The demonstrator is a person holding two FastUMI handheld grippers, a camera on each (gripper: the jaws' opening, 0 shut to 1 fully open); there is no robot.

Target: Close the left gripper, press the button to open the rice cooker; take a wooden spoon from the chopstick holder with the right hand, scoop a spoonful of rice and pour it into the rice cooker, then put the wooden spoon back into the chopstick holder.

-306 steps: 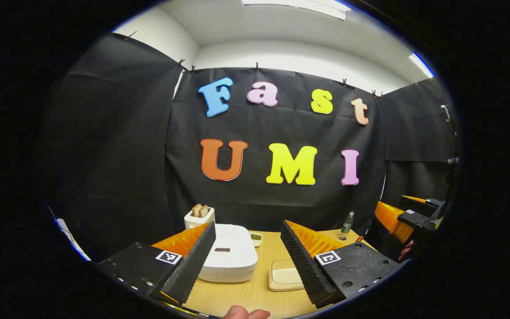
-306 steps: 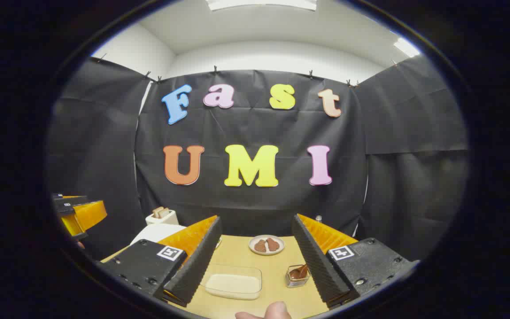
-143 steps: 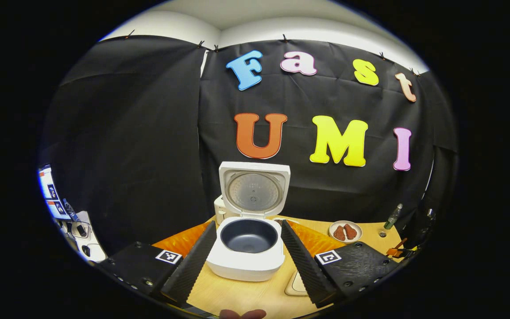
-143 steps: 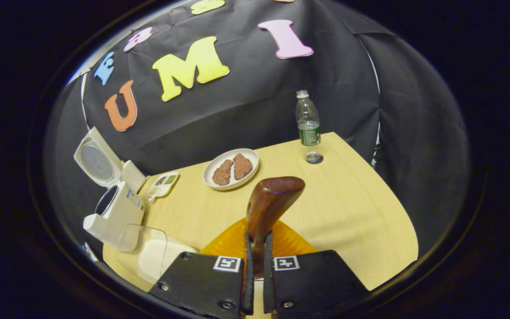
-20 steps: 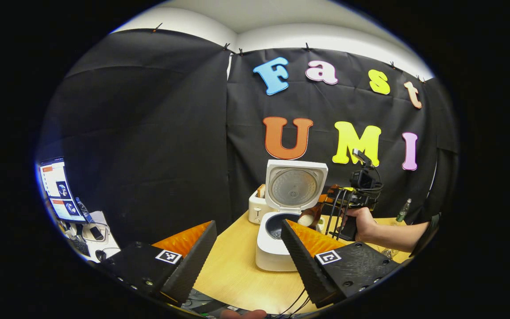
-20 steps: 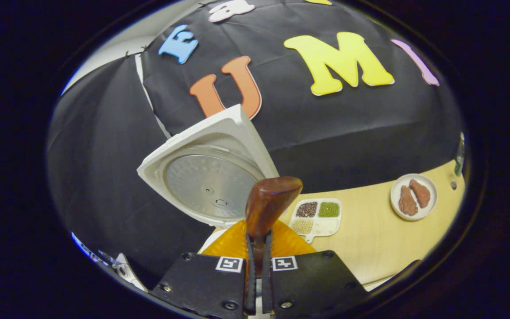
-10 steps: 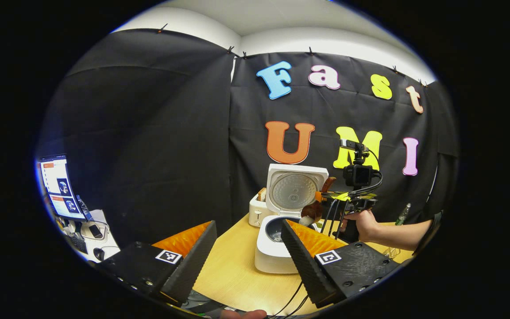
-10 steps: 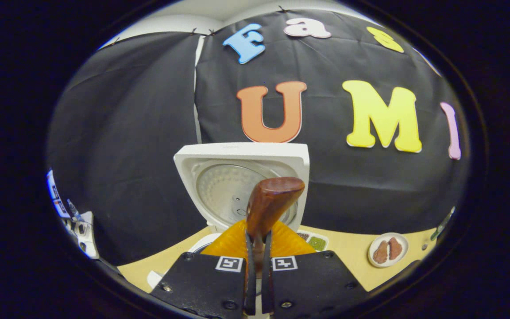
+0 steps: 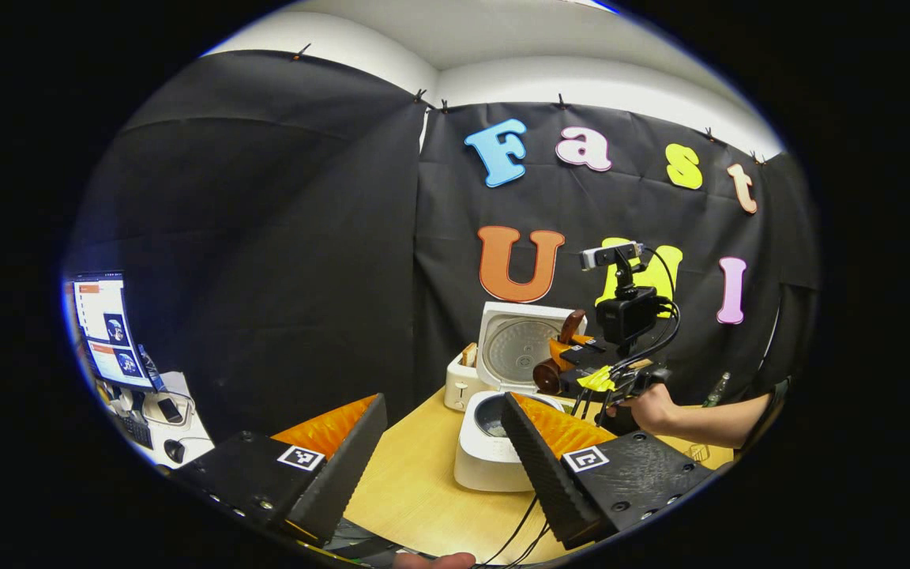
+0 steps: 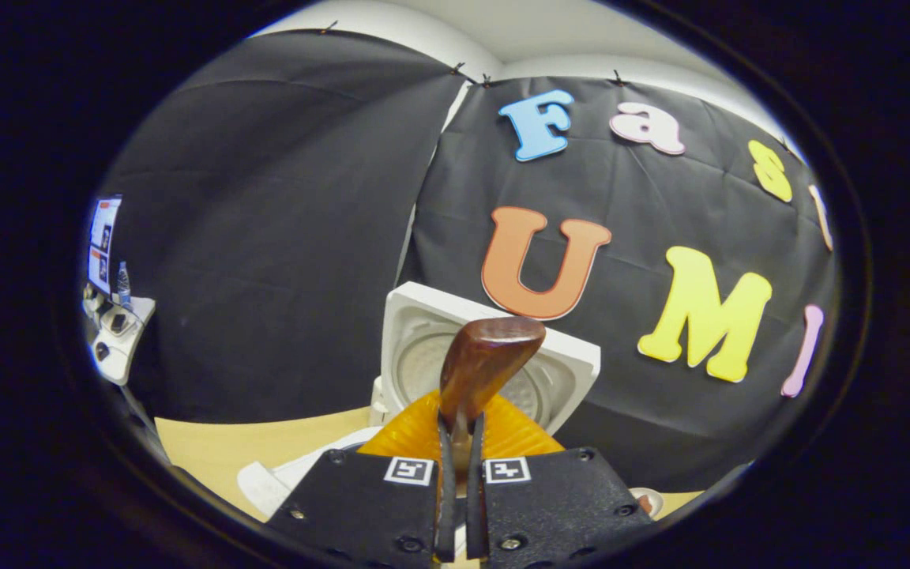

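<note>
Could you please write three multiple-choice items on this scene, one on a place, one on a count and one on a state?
1. Where does the white toaster stand?
A. right behind the white rice cooker
B. on the cooker's raised lid
C. at the table's near edge

2. How many toast slices can be made out in the toaster?
A. none
B. one or two, too small to tell
C. five

3. How are the right tongs?
A. wide open
B. shut on the brown wooden spoon
C. shut on nothing

Answers:
1 A, the left gripper view shows the toaster behind the cooker on the light wooden table.
2 B, brown toast pokes from its top.
3 B, both fingers clamp the spoon's handle in the right gripper view.
</note>
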